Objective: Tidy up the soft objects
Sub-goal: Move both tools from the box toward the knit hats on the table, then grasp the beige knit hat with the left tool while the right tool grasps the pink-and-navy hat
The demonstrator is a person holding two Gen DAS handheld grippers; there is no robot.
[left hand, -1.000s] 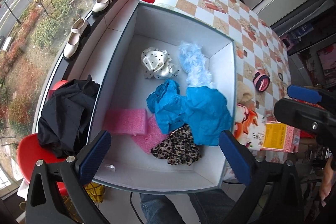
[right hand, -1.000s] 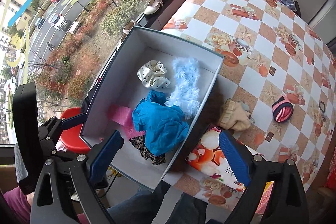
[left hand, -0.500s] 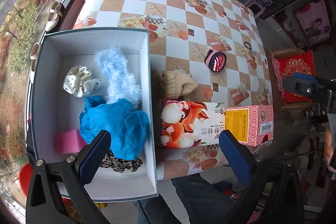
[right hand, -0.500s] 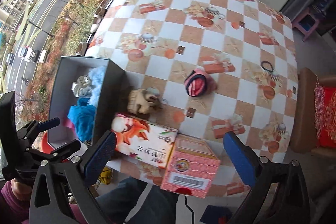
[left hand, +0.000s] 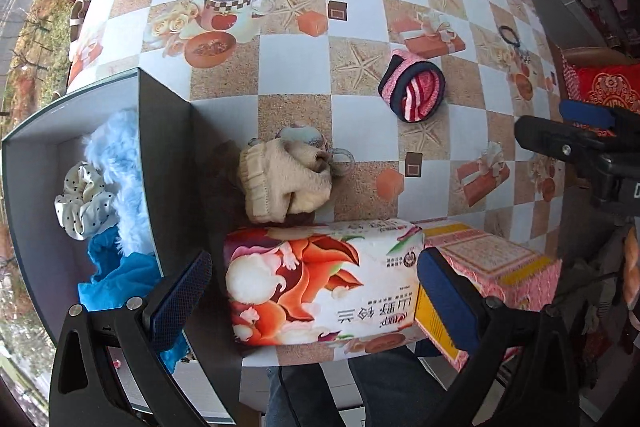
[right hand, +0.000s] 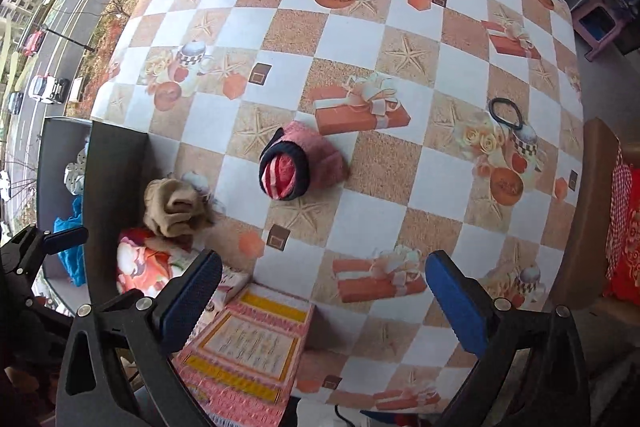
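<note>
Both grippers, left gripper (left hand: pixel 312 291) and right gripper (right hand: pixel 324 291), are hovering with jaws spread wide and empty; the beige knitted sock bundle (left hand: pixel 282 183) is lying just beside the dark cardboard box (left hand: pixel 164 163) wall, the pink rolled sock (right hand: pixel 300 163) on bare checkered tablecloth (right hand: pixel 400 187).

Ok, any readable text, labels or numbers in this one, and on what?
"山野铃兰", upside down in the left wrist view, on the floral tissue pack; I am not sure of the characters.
Small print by its round logo: too small to read.
Lines of print on the pink box: too blurred to read.
Nothing else is legible.

A floral tissue pack (left hand: pixel 320 291) touches a pink carton (left hand: pixel 492 275).
</note>
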